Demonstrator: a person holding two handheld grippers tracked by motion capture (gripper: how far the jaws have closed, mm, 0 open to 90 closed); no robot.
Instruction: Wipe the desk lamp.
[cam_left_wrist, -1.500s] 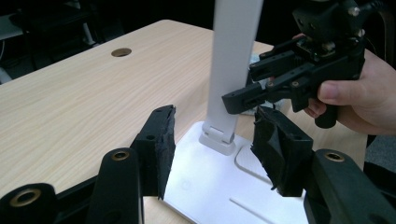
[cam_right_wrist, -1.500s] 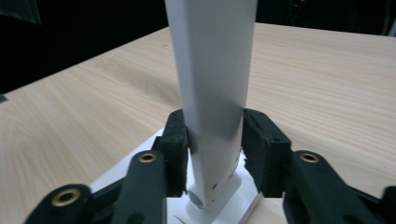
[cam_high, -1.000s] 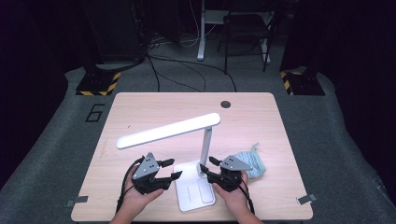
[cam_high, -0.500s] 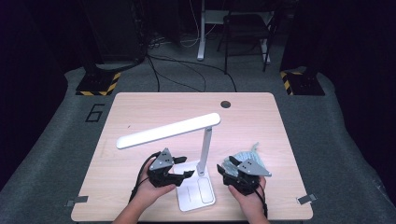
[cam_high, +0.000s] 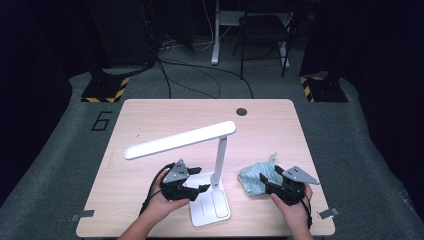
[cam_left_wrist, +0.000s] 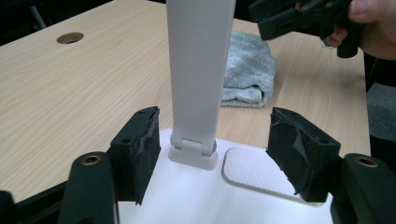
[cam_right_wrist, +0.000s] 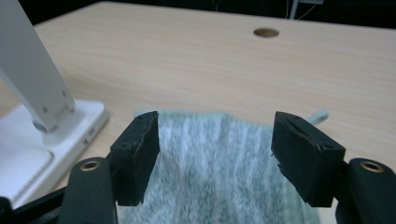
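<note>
Both forearms come in low from the near edge of the worktop (cam_high: 150, 125). The left gripper (cam_high: 192, 181) lies level over the base of the white desk lamp (cam_left_wrist: 198, 70), its jaws, just opening, spread either side of the upright stem without touching. The right gripper (cam_high: 270, 181), likewise opening, straddles the folded grey-green cloth (cam_right_wrist: 219, 154) lying just right of the lamp; the blur there leaves contact unclear, probably none.

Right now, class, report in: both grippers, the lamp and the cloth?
Left gripper open, jaws just widening astride white desk lamp's post, not touching. Right gripper open, widening over folded grey-green cloth. Nothing blocking.
</note>
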